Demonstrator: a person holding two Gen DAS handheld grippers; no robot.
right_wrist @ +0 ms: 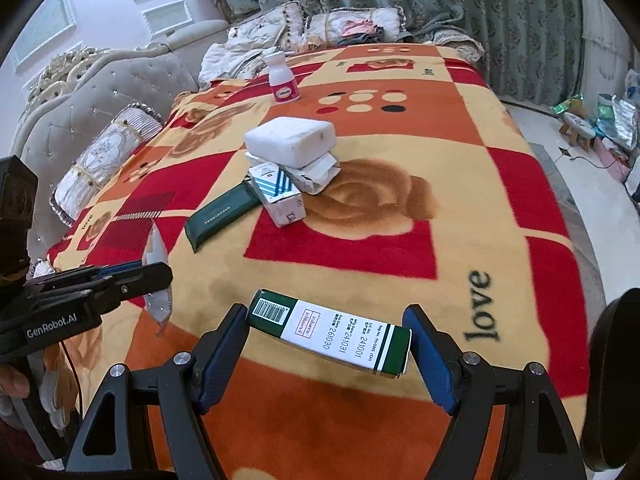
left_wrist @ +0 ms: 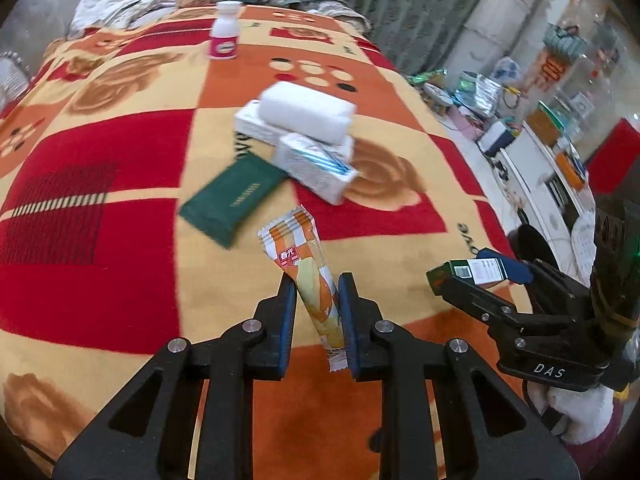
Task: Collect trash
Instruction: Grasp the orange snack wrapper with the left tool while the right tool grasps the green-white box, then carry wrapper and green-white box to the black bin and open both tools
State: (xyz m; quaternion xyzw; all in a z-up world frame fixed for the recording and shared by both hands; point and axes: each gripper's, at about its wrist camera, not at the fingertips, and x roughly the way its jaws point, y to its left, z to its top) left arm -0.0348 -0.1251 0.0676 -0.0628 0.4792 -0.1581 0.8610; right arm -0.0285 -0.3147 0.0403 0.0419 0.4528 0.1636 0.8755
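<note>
My left gripper (left_wrist: 316, 284) is shut on an orange and white snack wrapper (left_wrist: 306, 268), held upright above the patterned blanket (left_wrist: 120, 240); the wrapper also shows in the right wrist view (right_wrist: 158, 276). My right gripper (right_wrist: 326, 320) is shut on a green and white carton (right_wrist: 332, 330), held across its length above the blanket; the carton also shows in the left wrist view (left_wrist: 464, 274). On the blanket lie a dark green flat box (left_wrist: 232, 200), a blue-striped white box (left_wrist: 316, 166), a white foam block (left_wrist: 306, 114) on another white box, and a pink and white bottle (left_wrist: 225, 32).
The bed's padded headboard (right_wrist: 80, 96) and pillows (right_wrist: 100, 160) are at the left. Green curtains (right_wrist: 400, 0) hang behind. The floor at the right holds a small stool (right_wrist: 578, 128), bags and a white shelf unit (left_wrist: 540, 176).
</note>
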